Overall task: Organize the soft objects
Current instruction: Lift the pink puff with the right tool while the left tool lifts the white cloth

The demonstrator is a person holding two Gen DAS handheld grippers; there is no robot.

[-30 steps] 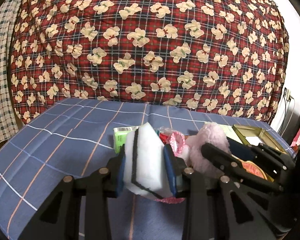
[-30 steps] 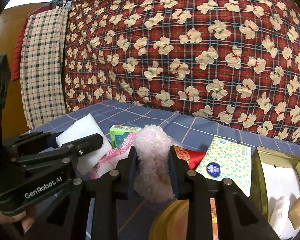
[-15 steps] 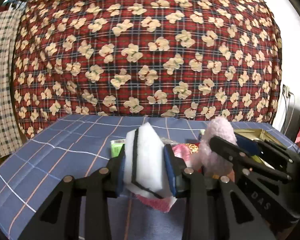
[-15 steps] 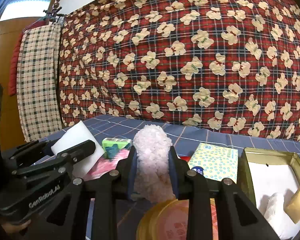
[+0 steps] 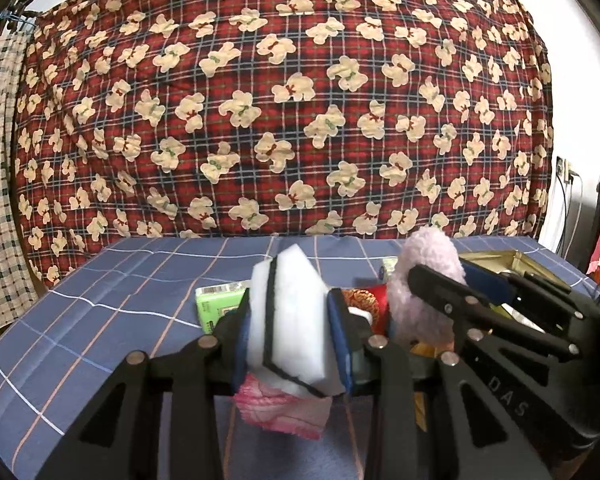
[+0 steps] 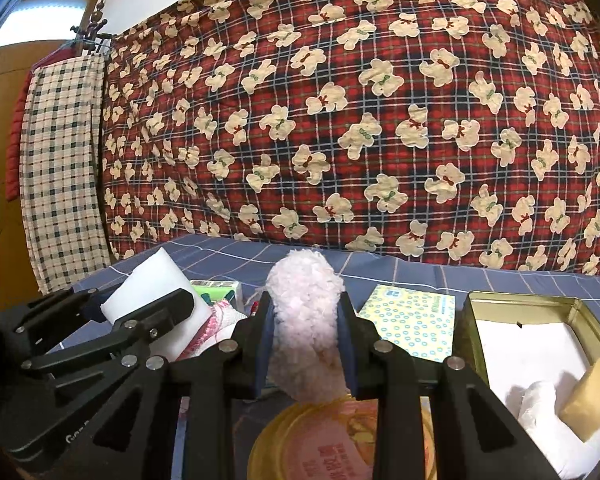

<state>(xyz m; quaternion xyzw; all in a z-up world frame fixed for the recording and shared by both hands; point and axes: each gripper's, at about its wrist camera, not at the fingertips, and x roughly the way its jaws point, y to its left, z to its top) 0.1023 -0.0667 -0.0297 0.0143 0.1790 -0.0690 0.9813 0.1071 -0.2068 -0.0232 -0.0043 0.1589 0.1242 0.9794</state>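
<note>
My left tongs (image 5: 290, 338) clamp a white sponge (image 5: 288, 312) and my right tongs (image 6: 306, 344) squeeze a pink fluffy puff (image 6: 304, 320), both lifted clear of the blue checked surface (image 5: 100, 300), presumably to carry them to the open gold tin (image 6: 472, 320) on my right. What the tin already holds is partly cut off; the pink packet (image 5: 280, 412) below the sponge is half hidden.

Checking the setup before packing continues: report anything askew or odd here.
Nothing looks damaged or spilled. The white sponge sits tilted in the left tongs, one corner poking up; the pink fluffy item stands upright in the right tongs.
</note>
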